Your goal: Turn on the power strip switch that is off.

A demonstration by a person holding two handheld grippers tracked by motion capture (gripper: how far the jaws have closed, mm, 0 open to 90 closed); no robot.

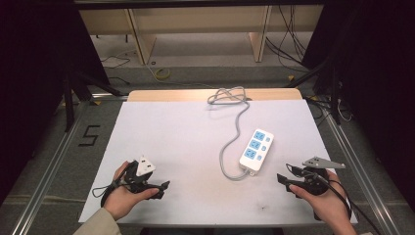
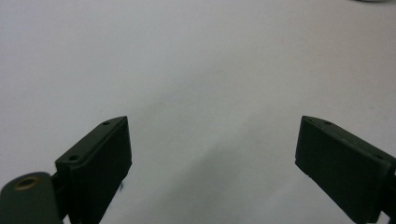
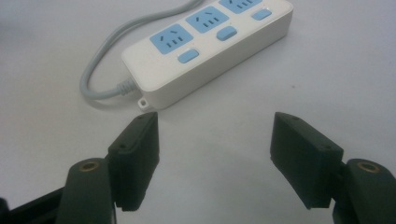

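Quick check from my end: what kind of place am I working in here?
Probably a lab recording station, not a home: a table under a white sheet, boxed in by a metal frame with dark curtains, loose cables on the floor behind, and a power strip laid out.

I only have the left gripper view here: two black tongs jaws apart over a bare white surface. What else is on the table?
Observer: A white power strip with three blue sockets lies right of centre on the white table sheet.
Operator: Where does its cord go?
Observer: The grey cord leaves the strip's near end, loops left, then runs to a coil at the table's far edge.
Operator: And the other tongs?
Observer: The right tongs are open and empty, pointing at the strip's cord end, just short of it.
Operator: How do my own tongs sit relative to the strip?
Observer: The left tongs are at the near left, well apart from it.
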